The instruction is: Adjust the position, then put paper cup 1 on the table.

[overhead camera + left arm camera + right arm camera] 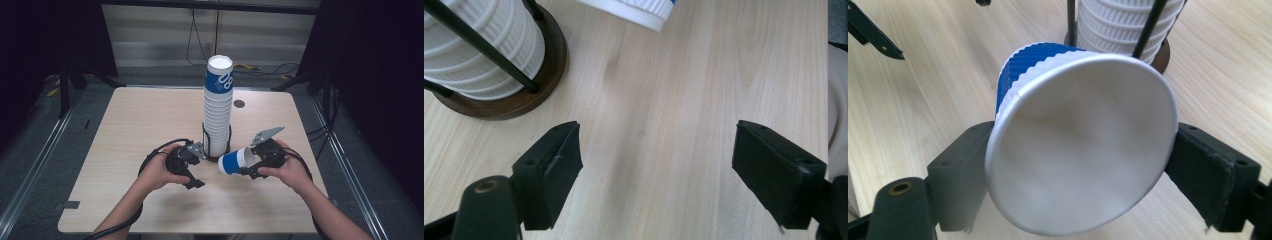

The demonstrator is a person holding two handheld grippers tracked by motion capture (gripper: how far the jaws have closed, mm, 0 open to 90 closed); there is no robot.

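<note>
A tall stack of white ribbed paper cups (218, 105), topped by a blue-and-white one, stands in a black wire holder on a round brown base (524, 100) at the table's middle. My right gripper (249, 164) is shut on a single blue-and-white paper cup (232, 161), held on its side just right of the holder. In the right gripper view the pads squeeze the cup (1083, 145) at its rim, and the mouth faces the camera. My left gripper (199, 167) stands open just left of the holder, with bare wood between its jaws (656, 150).
The light wooden table (135, 120) has a small dark round hole (239, 103) behind the stack. Dark floor, metal rails and cables surround the table. The person's forearms come in from the near edge.
</note>
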